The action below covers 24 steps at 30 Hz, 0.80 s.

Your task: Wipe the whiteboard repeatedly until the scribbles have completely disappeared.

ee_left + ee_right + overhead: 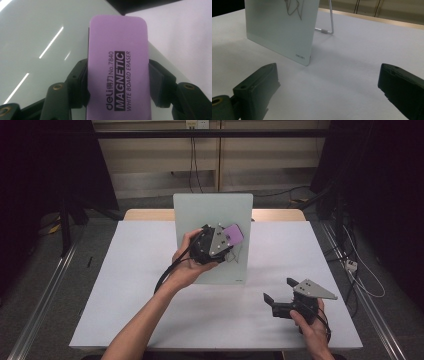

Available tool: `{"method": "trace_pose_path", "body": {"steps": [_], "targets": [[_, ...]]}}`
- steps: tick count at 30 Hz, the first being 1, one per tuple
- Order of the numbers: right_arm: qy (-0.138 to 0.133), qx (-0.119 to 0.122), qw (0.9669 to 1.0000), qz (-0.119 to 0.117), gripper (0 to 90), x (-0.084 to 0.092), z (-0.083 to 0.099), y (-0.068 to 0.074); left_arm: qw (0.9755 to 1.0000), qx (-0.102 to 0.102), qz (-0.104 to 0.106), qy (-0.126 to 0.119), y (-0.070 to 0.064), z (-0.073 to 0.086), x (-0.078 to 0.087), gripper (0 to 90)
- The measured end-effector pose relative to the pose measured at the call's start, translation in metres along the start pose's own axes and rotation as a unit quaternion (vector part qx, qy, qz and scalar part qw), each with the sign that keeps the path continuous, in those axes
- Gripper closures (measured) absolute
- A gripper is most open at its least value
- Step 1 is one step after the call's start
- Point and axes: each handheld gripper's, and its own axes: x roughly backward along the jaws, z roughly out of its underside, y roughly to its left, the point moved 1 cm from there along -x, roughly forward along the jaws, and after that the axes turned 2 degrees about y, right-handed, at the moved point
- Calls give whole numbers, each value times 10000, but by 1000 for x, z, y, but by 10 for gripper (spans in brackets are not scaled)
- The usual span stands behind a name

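Left hand-held gripper (117,82) clenched purple eraser (117,62) by its long sides; rigid, light, likely slick. Right hand-held gripper (327,87) released, near desk's right front corner.

The black two-jaw left gripper (226,241) is raised and reaching forward on a bare, outstretched forearm, jaws clamped on the long sides of a purple rounded-rectangle whiteboard eraser (118,67). The black two-jaw right gripper (279,290) sits low at the near right in the right hand (311,326), jaws spread wide, gripping nothing.
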Motion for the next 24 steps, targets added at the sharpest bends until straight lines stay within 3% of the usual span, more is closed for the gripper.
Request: {"method": "trace_pose_path", "body": {"steps": [3, 8, 12, 14, 17, 20, 24], "targets": [[8, -2, 10000, 7, 28, 0, 0, 0, 10000, 56, -27, -17, 2, 0, 1, 409], [3, -4, 10000, 9, 28, 0, 0, 0, 9998, -112, -44, 139, -7, 0, -3, 410], [3, 6, 10000, -4, 28, 0, 0, 1, 9998, -91, 100, 162, -19, 5, -8, 410], [-6, 9, 10000, -13, 28, 0, 0, 1, 9994, -25, 316, 167, -26, 11, -11, 410], [-3, -1, 10000, 0, 27, 1, 0, 1, 9990, -130, 353, 254, -39, 18, -15, 410], [-4, -1, 10000, -1, 28, 0, 0, 0, 9980, -76, 546, 311, -45, 23, -18, 409], [-1, 4, 10000, -1, 27, 1, 0, 1, 9977, -98, 557, 364, -46, 23, -18, 410]]}}
